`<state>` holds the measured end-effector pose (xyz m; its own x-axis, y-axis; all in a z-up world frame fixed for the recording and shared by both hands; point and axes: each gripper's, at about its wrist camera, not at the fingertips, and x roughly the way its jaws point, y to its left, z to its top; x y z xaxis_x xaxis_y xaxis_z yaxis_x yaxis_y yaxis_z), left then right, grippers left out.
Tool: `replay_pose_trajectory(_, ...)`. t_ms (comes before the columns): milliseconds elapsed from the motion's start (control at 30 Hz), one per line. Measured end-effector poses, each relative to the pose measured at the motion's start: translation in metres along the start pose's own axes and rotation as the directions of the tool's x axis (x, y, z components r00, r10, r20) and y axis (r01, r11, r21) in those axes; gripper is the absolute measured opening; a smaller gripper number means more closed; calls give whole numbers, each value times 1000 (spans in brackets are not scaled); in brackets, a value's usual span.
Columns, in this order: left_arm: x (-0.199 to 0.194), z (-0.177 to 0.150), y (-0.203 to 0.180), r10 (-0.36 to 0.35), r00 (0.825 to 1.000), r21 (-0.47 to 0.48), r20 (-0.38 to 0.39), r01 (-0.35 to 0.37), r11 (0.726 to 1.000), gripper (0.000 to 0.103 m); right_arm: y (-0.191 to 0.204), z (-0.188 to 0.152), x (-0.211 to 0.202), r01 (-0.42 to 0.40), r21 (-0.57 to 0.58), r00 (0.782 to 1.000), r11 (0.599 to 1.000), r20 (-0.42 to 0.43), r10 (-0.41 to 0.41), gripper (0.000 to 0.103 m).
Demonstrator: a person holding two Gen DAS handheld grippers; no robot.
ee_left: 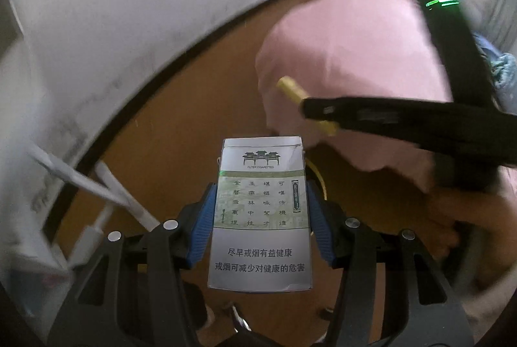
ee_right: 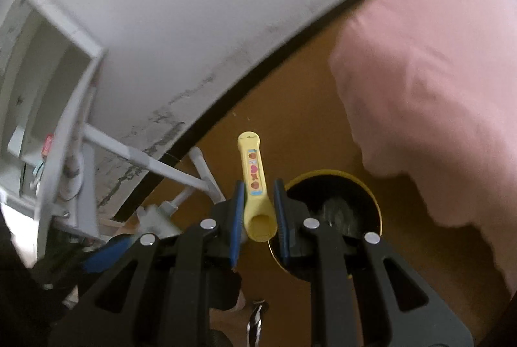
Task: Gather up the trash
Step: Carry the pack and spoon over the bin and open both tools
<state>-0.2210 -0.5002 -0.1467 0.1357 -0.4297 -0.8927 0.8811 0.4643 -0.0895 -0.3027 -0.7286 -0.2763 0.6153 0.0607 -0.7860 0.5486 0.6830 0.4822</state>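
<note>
the left tool (ee_left: pixel 260 217) is clamping a cigarette pack (ee_left: pixel 260 214) by its two long sides, the pack standing upright between the blue pads. the right tool (ee_right: pixel 258 211) is squeezing together on a yellow toothbrush handle (ee_right: pixel 253 185), whose far end is sticking out past the tips. both are hanging over the wooden floor (ee_right: pixel 290 127), with a round black bin with a yellow rim (ee_right: pixel 371 195) sitting just below and right of the right tool, beside a pink cloth (ee_right: pixel 436 88).

to do this step well, i'd say each tool should be brought squarely over the bin's mouth before letting go, the toothbrush first since it is nearly there, and the pink cloth kept clear of the opening.

both tools are pointing steeply downward, side by side; from the left tool's camera the right one is reaching across from the right, with the person's hand (ee_left: pixel 446 217) on its grip. everything is looking smeared, so i can't tell exact heights.
</note>
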Motion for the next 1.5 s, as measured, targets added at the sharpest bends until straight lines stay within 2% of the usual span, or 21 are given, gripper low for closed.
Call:
replay_pose_trajectory(167, 64, 3, -2, 3, 992, -44, -123, -8, 999, 53, -24, -21, 38, 4, 23, 992, 1000, -125, -1, 19)
replay_pose_trajectory(400, 83, 5, -22, -37, 987, -35, -158, 32, 999, 53, -59, -29, 27, -14, 129, 993, 992, -118, 29, 19)
replay_pose_trajectory(567, 83, -2, -33, -87, 987, -44, -135, 81, 996, 55, -67, -37, 32, -15, 162, 991, 987, -126, 35, 19)
replay_pose_trajectory(600, 83, -1, -32, -96, 987, -53, -128, 90, 995, 57, -67, -37, 33, -20, 175, 991, 984, -124, 42, 22)
replay_pose_trajectory(633, 83, -2, -30, -102, 987, -60, -123, 95, 994, 72, -72, -38, 32, -25, 190, 991, 981, -123, 49, 28)
replay_pose_trajectory(667, 81, -1, -28, -111, 988, -75, -108, 103, 992, 90, -74, -37, 32, -37, 211, 991, 977, -119, 63, 56)
replay_pose_trajectory(700, 80, -2, -25, -113, 989, -82, -97, 105, 991, 94, -76, -36, 30, -40, 235, 991, 971, -112, 68, 81)
replay_pose_trajectory(867, 56, 3, -25, -99, 995, -72, -31, 96, 993, 94, -73, -31, 5, -12, 247, 999, 969, -31, 20, 83)
replay_pose_trajectory(933, 27, 5, -29, -68, 996, -49, 52, 71, 996, 94, -66, -24, -16, 92, 233, 995, 968, 9, -97, 83)
replay_pose_trajectory(1000, -31, 4, -36, -61, 975, -1, 214, 62, 998, 94, -42, -11, -57, 265, 183, 952, 947, 108, -287, 83)
replay_pose_trajectory(1033, -55, 1, -38, -52, 958, 20, 282, 48, 999, 95, -23, -5, -86, 327, 163, 911, 931, 209, -356, 86)
replay_pose_trajectory(1067, -89, -4, -39, -35, 924, 50, 380, 17, 999, 97, -7, -2, -105, 360, 154, 875, 920, 287, -391, 96)
replay_pose_trajectory(1100, -118, -8, -38, -16, 889, 72, 457, -19, 997, 97, 18, -2, -132, 408, 146, 808, 901, 402, -430, 97)
replay_pose_trajectory(1133, -149, -11, -30, 17, 851, 80, 524, -69, 994, 97, 46, -4, -155, 457, 144, 726, 878, 510, -462, 97)
replay_pose_trajectory(1167, -164, -13, -23, 34, 835, 75, 550, -90, 993, 97, 65, -7, -166, 484, 145, 674, 863, 567, -473, 97)
replay_pose_trajectory(1200, -183, -15, -7, 49, 817, 60, 575, -102, 993, 97, 90, -9, -175, 497, 135, 627, 857, 627, -462, 97)
replay_pose_trajectory(1233, -197, -18, 9, 66, 806, 38, 589, -110, 993, 97, 110, -10, -177, 485, 109, 619, 868, 659, -428, 97)
replay_pose_trajectory(1267, -215, -24, 42, 117, 795, -25, 595, -127, 992, 97, 133, -11, -174, 449, 55, 642, 892, 674, -365, 97)
replay_pose_trajectory(1367, -244, -47, 122, 273, 775, -214, 570, -181, 960, 97, 203, -7, -140, 346, -127, 749, 929, 634, -192, 97)
replay_pose_trajectory(1467, -273, -92, 218, 472, 741, -425, 478, -275, 862, 97, 280, -7, -87, 252, -322, 849, 912, 526, -49, 97)
replay_pose_trajectory(1500, -280, -111, 250, 547, 719, -488, 428, -326, 810, 97, 309, -10, -68, 212, -392, 882, 895, 472, -2, 97)
